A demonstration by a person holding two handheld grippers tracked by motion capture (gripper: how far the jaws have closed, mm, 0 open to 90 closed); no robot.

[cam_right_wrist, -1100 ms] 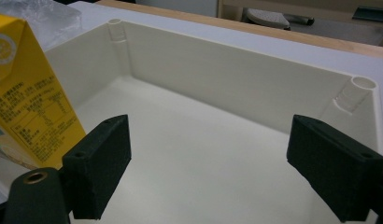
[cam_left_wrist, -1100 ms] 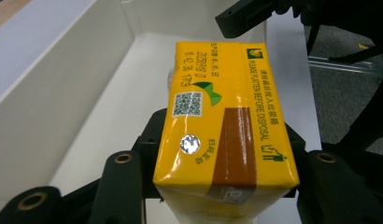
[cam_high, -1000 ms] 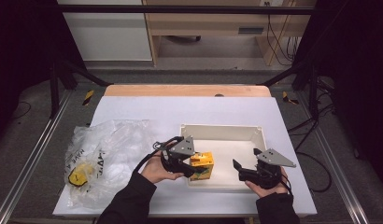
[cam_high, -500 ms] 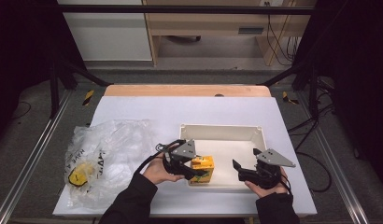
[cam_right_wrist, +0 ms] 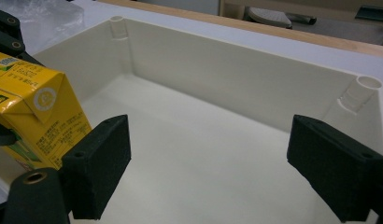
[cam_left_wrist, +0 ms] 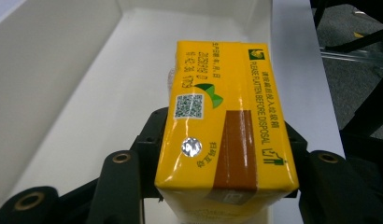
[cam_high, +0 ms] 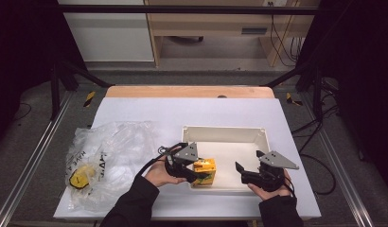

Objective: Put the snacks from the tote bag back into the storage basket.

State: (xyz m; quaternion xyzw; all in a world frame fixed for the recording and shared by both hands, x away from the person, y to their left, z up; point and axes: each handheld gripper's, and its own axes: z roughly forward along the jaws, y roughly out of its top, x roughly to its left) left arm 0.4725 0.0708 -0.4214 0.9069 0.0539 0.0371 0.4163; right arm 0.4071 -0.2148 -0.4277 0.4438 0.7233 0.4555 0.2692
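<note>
the white bench (cam_high: 192, 111) spreads across the high view, with a strip of bare wood along its far edge. on its left part lies a crumpled clear plastic bag (cam_high: 107, 156) with dark lettering and something yellow inside near its lower left corner. right of the bag sits a shallow cream tray (cam_high: 225, 131) with upright walls and round posts in its corners; the right gripper view looks into it and shows a bare floor and far wall (cam_right_wrist: 236, 79). at the tray's near left corner, the left gripper (cam_high: 194, 174) comes in from the bag side and is closed on a yellow drink carton (cam_high: 204, 170), one black jaw pressing each long side; the left gripper view shows the carton (cam_left_wrist: 224, 126) lying flat between those jaws, its upper face carrying a qr code, a foil straw spot, a brown band and the words "please flatten before disposal". the carton sits at the tray's near left, though whether it rests on the floor of the tray cannot be told. the right gripper (cam_high: 242, 171), held in the person's right hand at the tray's near right corner, points left toward the carton with its jaws spread wide and nothing between them (cam_right_wrist: 208, 168); the carton (cam_right_wrist: 35, 121) shows beyond its left jaw.
</note>
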